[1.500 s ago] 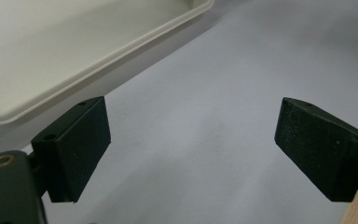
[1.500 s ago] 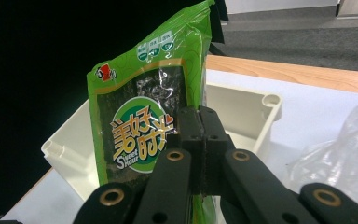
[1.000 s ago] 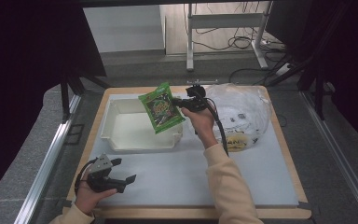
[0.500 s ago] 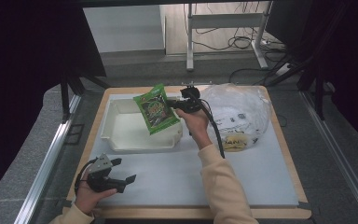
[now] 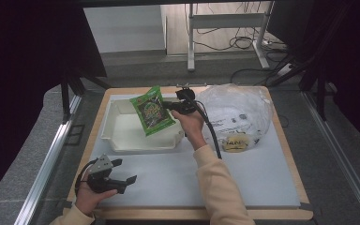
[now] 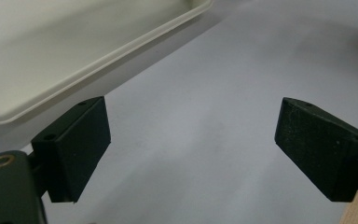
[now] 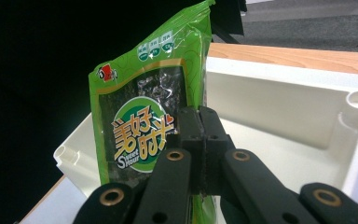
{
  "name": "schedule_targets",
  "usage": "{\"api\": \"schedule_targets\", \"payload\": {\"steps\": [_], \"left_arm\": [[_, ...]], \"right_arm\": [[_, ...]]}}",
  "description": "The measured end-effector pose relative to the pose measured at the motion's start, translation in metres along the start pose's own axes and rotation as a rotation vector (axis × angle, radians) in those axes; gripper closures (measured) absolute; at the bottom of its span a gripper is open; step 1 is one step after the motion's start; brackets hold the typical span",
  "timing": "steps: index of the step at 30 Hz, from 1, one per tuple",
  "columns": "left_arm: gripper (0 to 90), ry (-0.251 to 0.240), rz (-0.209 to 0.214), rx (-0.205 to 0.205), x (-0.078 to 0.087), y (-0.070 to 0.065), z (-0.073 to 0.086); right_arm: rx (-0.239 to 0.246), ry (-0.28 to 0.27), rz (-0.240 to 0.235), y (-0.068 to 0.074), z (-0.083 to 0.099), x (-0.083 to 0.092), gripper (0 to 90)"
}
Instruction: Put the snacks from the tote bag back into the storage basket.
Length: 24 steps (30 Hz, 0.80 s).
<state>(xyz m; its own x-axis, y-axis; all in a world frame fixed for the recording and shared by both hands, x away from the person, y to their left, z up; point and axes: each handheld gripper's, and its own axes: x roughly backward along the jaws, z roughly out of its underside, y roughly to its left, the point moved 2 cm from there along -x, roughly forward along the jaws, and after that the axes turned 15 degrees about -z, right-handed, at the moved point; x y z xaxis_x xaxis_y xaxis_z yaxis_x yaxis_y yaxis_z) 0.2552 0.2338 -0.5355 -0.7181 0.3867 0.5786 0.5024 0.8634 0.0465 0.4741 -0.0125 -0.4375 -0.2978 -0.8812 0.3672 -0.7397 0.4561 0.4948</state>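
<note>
Table [image 5: 243, 183] lay under both tools. Clear bag [image 5: 236, 112] sat just right of the right tool [image 5: 168, 106]. White tray [image 5: 122, 136] was below and left of that tool, and up ahead of the left tool [image 5: 124, 174]. Green pack [image 5: 152, 110] hung upright over the tray, edge pinched btwn the right tool's closed jaws. Left tool rested low on the table, jaws wide apart w/ nothing btwn them.

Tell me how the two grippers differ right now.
The right gripper is shut on the green snack packet; the left gripper is open with nothing between its fingers. The right is held up over the white tray; the left sits low near the table's front edge. Both have black fingers.
</note>
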Motion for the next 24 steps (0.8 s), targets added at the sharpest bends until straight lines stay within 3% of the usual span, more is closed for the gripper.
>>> {"api": "schedule_targets", "payload": {"steps": [24], "left_arm": [[10.5, 0.002, 0.001, -0.002, 0.000, 0.000, 0.000]], "right_arm": [[-0.018, 0.015, -0.019, 0.008, 0.004, -0.029, 90.0]]}}
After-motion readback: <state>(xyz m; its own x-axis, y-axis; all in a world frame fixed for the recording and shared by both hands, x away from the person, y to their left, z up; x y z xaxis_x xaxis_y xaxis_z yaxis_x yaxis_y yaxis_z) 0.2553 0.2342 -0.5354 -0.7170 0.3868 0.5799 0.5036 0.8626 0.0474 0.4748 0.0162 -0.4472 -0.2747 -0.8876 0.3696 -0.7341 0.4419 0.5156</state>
